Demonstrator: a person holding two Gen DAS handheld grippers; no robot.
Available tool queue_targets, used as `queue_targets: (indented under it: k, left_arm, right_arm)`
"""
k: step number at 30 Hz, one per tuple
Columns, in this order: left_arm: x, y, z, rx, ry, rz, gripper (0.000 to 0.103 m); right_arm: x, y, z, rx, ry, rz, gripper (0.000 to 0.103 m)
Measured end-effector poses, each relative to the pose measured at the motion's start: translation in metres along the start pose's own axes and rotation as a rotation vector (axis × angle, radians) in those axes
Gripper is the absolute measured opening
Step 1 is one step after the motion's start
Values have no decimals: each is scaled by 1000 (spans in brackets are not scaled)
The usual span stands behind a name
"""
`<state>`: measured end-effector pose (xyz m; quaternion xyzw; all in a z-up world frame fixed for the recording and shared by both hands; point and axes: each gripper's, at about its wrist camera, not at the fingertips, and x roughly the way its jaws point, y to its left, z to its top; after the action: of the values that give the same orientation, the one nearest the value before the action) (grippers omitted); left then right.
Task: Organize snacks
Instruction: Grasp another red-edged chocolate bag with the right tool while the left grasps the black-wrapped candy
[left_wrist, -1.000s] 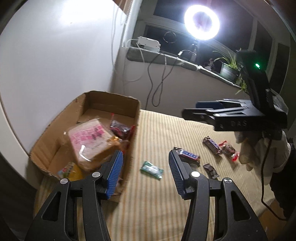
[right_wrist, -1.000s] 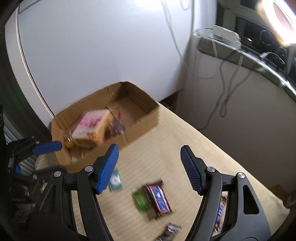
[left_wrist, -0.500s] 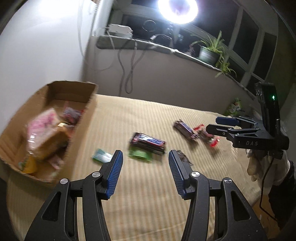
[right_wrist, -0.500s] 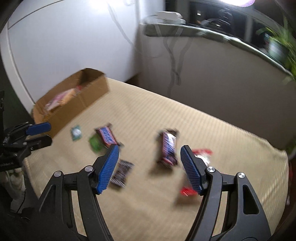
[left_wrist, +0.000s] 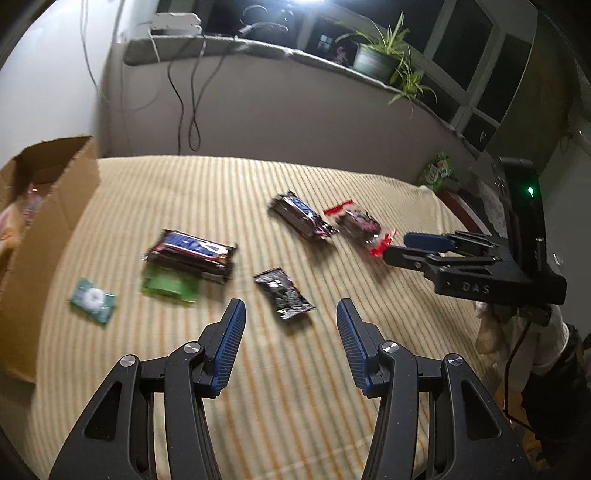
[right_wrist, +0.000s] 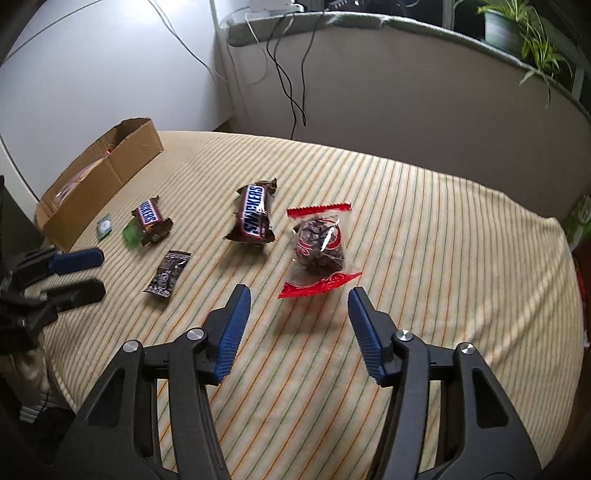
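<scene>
The right gripper (right_wrist: 295, 325) hangs over the striped cloth (right_wrist: 443, 258), jaws closing with nothing between them. Just beyond its tips lies the red-ended packet (right_wrist: 319, 247), the landmark here. It looks light, crinkly and slippery, with a dark lump inside that would likely crush. I would take it across the lump's middle or by a flat red end seal.

Left of the packet and just beside it sits a Snickers bar (right_wrist: 254, 216), firmer and easy to pinch across its width. Nearer and further left, a small black sachet (right_wrist: 168, 273) lies before the left gripper (left_wrist: 290, 325), which is half open and empty.

Farther left are a second Snickers (right_wrist: 149, 221) on a green wrapper (right_wrist: 131, 233), then a mint (right_wrist: 103, 226). The box (right_wrist: 110, 177) stands far left, well apart.
</scene>
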<state>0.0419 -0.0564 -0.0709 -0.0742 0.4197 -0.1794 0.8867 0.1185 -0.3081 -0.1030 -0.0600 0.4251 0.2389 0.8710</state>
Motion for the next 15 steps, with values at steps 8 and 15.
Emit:
queue_targets:
  k: [8,15]
  left_arm:
    - [21,-5,4,-6,38,10,50]
    - [40,-7,4,9,70,48,47]
  right_arm:
    - [23,-15,16,43,15,-3,58]
    - [42,-17,27,26,36,-28,58]
